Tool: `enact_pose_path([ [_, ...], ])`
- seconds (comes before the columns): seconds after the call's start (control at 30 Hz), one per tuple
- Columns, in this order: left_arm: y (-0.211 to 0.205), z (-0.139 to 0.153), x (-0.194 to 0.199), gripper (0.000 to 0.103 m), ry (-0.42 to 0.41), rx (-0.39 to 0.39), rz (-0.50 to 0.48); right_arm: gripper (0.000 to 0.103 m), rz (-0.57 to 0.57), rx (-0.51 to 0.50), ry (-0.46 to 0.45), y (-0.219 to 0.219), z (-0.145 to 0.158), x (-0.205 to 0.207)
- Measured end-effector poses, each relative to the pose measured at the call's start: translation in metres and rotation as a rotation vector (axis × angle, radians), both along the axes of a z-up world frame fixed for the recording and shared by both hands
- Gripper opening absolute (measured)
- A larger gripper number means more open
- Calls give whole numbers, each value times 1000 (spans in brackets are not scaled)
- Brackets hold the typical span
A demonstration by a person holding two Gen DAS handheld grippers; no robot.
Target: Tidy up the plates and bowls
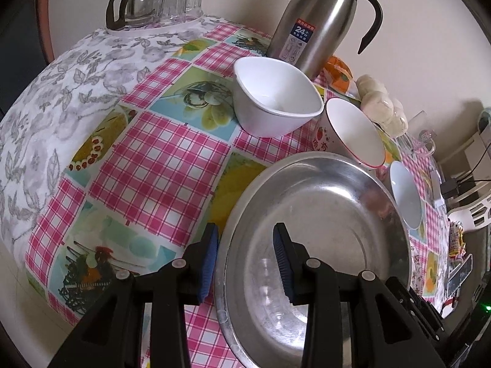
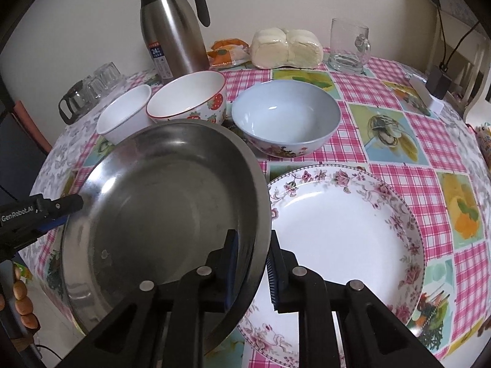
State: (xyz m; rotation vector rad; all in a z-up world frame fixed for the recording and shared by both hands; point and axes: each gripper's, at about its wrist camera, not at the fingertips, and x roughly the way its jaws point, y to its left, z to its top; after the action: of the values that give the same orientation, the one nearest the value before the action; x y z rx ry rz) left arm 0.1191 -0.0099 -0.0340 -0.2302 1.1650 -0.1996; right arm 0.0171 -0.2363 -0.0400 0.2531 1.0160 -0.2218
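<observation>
The worktop [image 2: 399, 184] wears a pink checked cloth. On it, the steel plate [image 2: 159, 214] is the landmark: its right rim sits tilted over the floral plate [image 2: 343, 233] beside it. Beyond the steel plate stand a blue bowl [image 2: 285, 116], a strawberry bowl [image 2: 190, 98] and a white bowl [image 2: 125, 113]. The right gripper [image 2: 253, 273] is open, straddling the steel plate's right rim; the left gripper [image 1: 245, 263] is open astride its left rim.
</observation>
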Motion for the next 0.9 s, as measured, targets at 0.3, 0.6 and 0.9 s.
enact_pose_path([
  [0.3,-3,4,0,38,-52,52,-11,19,7,-4,-33,0,-3,7],
  [0.6,0,4,1,39,-69,77,-4,19,27,-3,-10,7,-7,13],
  [0.9,-4,2,-1,40,-41,89,-6,22,27,28,9,4,-6,9],
])
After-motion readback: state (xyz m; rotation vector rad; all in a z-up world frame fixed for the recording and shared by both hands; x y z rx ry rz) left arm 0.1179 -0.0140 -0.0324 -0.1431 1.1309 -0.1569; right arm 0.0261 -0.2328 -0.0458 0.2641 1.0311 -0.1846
